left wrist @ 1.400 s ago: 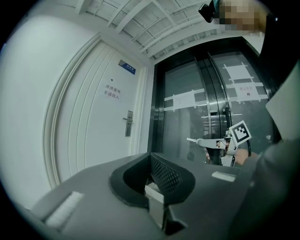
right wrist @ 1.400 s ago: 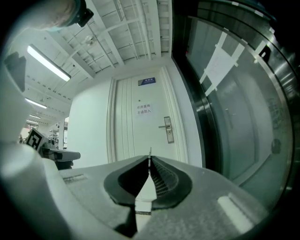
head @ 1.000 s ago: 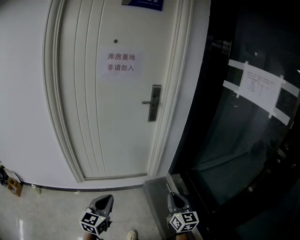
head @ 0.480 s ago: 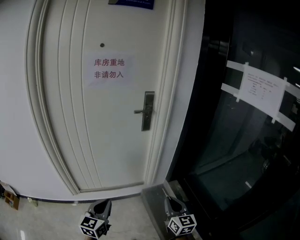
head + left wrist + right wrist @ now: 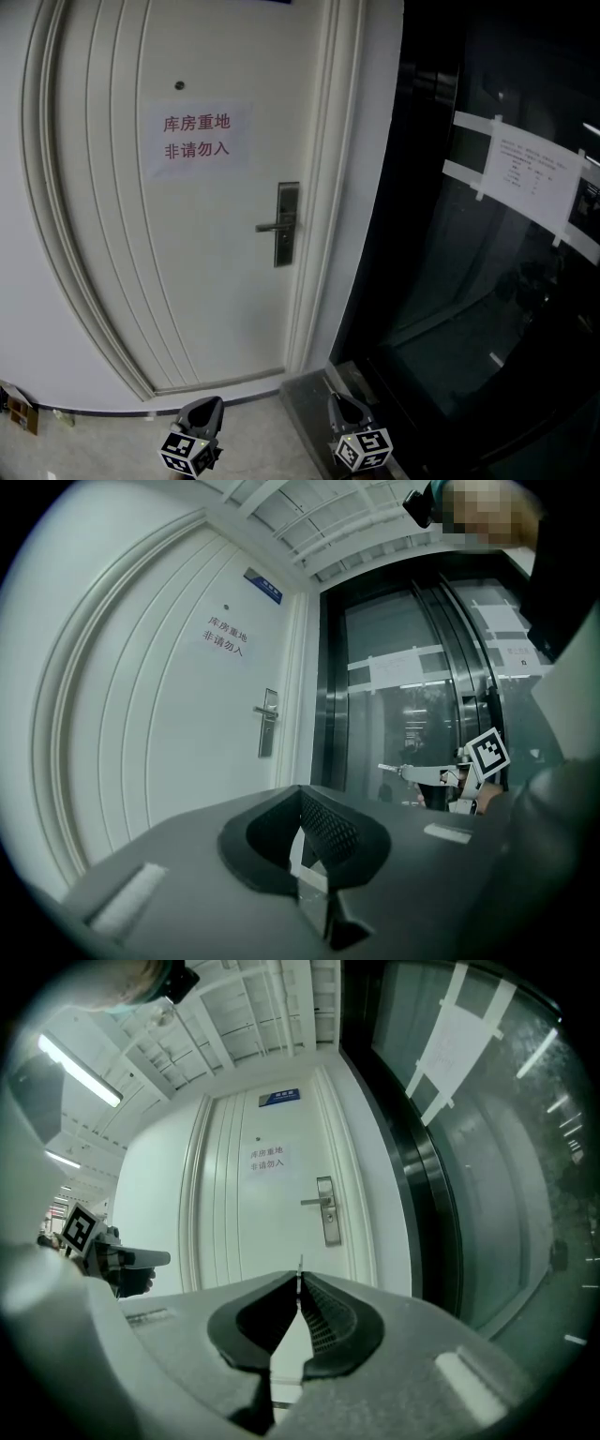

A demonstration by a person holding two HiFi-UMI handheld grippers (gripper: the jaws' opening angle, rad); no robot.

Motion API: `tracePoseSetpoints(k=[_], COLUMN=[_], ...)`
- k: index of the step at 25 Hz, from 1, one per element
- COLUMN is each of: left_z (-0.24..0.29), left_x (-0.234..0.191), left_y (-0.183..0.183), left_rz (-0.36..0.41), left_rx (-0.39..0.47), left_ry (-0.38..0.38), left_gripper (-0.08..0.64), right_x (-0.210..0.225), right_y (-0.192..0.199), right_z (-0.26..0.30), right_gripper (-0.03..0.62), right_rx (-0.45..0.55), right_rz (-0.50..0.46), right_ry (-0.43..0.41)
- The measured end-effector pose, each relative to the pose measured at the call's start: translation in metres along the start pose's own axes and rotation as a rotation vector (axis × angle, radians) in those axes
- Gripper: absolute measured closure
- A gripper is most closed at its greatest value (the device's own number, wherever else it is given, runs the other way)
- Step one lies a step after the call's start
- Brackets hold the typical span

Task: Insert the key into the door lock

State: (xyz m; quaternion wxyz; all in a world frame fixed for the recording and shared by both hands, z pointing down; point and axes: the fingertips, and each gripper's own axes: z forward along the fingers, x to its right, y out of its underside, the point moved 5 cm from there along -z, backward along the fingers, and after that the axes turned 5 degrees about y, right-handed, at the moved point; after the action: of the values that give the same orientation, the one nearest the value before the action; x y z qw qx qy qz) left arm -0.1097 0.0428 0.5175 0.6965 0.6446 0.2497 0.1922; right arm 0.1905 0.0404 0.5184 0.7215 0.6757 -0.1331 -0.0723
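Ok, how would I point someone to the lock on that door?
Find the white panelled door left of the dark glass wall. On its right edge, below the red-lettered notice, sits a tall metal lock plate; it alone carries a lever handle pointing left.

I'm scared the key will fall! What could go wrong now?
The key is pinched only at the very tip of the right tongs, so it might twist or slip when pushed. What looks like the keyhole is tiny and sits just under the handle, so the key could miss it or bump the handle.
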Motion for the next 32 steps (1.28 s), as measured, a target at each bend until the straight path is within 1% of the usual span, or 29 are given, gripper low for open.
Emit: tracePoseSetpoints(k=[6, 10, 14, 20, 23, 27, 32], left_z=[0.030, 0.050, 0.063, 0.082, 0.091, 0.108, 0.143], left_x=[-0.019, -0.024, -0.030, -0.035, -0.039, -0.051, -0.071], left_y=[-0.002, -0.004, -0.007, -0.010, -0.008, -0.008, -0.009], left_rz=[0.000, 0.007, 0.012, 0.015, 0.019, 0.015, 0.019], left_rx=[0.004, 0.004, 0.004, 0.005, -0.005, -0.006, -0.004], left_ry=[0.010, 0.040, 0.058, 0.083, 0.095, 0.107, 0.131], left_gripper=[0.557, 0.557, 0.557, 0.557, 0.557, 0.557, 0.557], right_x=[0.005, 0.013, 0.019, 0.029, 0.029, 0.032, 0.045], right_y=[0.003, 0.000, -0.007, -0.006, -0.005, -0.005, -0.010], right_z=[0.028, 0.039, 0.045, 0.051, 0.058, 0.073, 0.103], right_gripper=[0.583, 0.583, 0.583, 0.583, 0.583, 0.583, 0.583], right_rx=[0.005, 0.014, 0.018, 0.012, 0.009, 0.012, 0.025], right_rz=[0.009, 0.005, 0.002, 0.002, 0.004, 0.001, -0.002], right_ry=[0.002, 0.022, 0.040, 0.070, 0.069, 0.079, 0.104])
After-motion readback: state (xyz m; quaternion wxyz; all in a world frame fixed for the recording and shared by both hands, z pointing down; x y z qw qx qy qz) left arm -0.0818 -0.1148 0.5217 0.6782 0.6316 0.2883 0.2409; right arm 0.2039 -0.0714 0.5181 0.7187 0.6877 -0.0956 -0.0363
